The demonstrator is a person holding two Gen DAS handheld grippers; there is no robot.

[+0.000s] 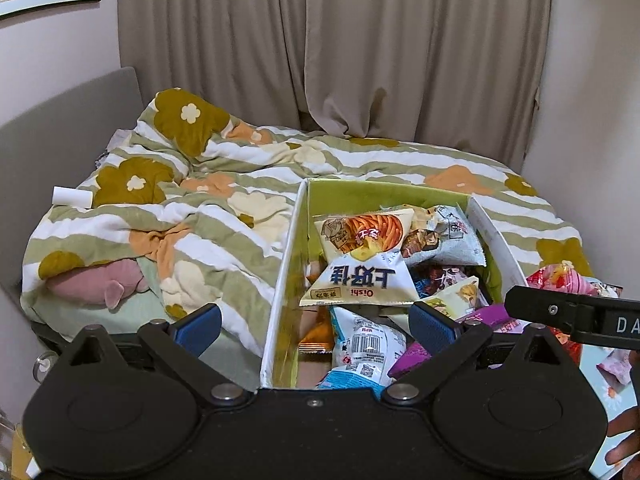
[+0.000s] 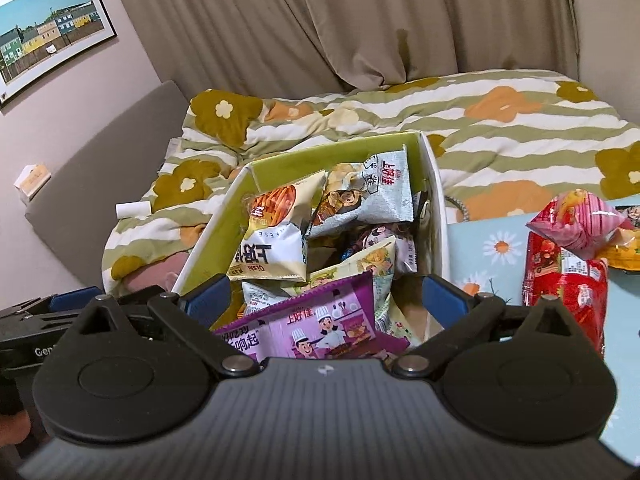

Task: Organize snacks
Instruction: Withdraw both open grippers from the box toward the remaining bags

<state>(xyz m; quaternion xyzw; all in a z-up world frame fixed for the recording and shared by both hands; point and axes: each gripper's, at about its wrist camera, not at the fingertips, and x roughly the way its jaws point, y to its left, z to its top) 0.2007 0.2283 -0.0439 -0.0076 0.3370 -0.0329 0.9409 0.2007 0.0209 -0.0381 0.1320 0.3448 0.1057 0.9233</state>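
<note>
Green-lined box [image 2: 434, 184] sat on the bed [image 2: 520, 128], heaped with snack bags; a purple packet [image 2: 320, 320] lay at its near edge. Red and pink packets [image 2: 568, 264] lay beside its right wall. Left tool [image 1: 316, 322] and right tool [image 2: 326, 294] both hung spread wide, empty.

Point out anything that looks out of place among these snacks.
The box is packed, but a few snacks lie outside it on the daisy-print mat: a pink bag piled on a red packet. Both grippers, left and right, are open and empty.
</note>
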